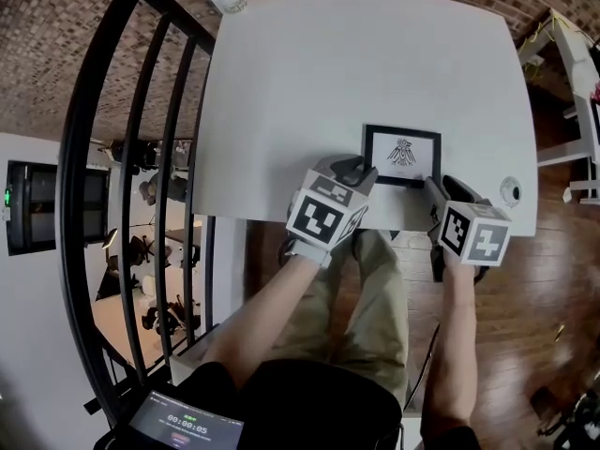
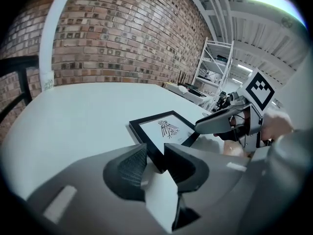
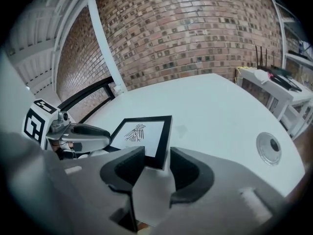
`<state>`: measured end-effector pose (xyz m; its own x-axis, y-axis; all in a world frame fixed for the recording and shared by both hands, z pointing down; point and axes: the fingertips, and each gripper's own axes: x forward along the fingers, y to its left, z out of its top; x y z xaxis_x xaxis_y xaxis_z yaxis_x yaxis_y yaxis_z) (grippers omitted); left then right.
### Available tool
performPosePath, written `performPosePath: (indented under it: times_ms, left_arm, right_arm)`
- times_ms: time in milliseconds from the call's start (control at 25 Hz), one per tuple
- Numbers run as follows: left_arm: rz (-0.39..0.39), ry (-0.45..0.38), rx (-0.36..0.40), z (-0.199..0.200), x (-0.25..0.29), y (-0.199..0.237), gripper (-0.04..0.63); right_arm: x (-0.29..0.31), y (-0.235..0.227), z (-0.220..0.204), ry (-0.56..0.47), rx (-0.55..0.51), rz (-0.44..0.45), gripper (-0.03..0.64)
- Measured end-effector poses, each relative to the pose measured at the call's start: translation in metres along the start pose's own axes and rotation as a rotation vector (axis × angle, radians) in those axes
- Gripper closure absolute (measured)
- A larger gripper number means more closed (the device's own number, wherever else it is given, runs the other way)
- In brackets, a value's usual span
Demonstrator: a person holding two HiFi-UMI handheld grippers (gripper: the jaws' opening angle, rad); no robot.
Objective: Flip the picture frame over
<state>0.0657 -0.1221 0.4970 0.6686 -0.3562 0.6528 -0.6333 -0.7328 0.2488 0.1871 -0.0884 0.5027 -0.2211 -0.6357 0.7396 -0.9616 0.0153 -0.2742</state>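
Straddling picture frame [image 1: 402, 155] corners | left hand-held gripper [image 1: 364, 170], right hand-held gripper [image 1: 435, 187] released | frame near table [image 1: 309, 82] edge

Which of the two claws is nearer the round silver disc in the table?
The right claw, at the black rectangular picture frame's corner on the round silver disc's side; the left claw stands at the other near corner, farther away.

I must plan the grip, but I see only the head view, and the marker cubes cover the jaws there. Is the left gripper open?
Observer: Yes. The left gripper has its jaws apart, with one near corner of the picture frame between them.
Operator: And the right one, please?
Observer: The right gripper is open too, with its jaws on either side of the frame's other near corner.
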Motion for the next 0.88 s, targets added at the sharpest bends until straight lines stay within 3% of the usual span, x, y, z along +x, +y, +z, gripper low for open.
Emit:
performPosePath:
  times_ms: [280, 480, 880]
  left_arm:
    - [0.007, -0.002, 0.003, 0.001, 0.002, -0.001, 0.492]
    - [-0.001, -0.002, -0.015, 0.002, 0.003, -0.001, 0.494]
    - [-0.023, 0.005, -0.054, 0.003, 0.003, 0.001, 0.497]
  right_arm:
    - [0.005, 0.001, -0.004, 0.012, 0.095, 0.065, 0.474]
    - [0.004, 0.005, -0.004, 0.008, 0.086, 0.075, 0.471]
    - [-0.017, 0.013, 0.013, -0.105, 0.135, 0.133, 0.471]
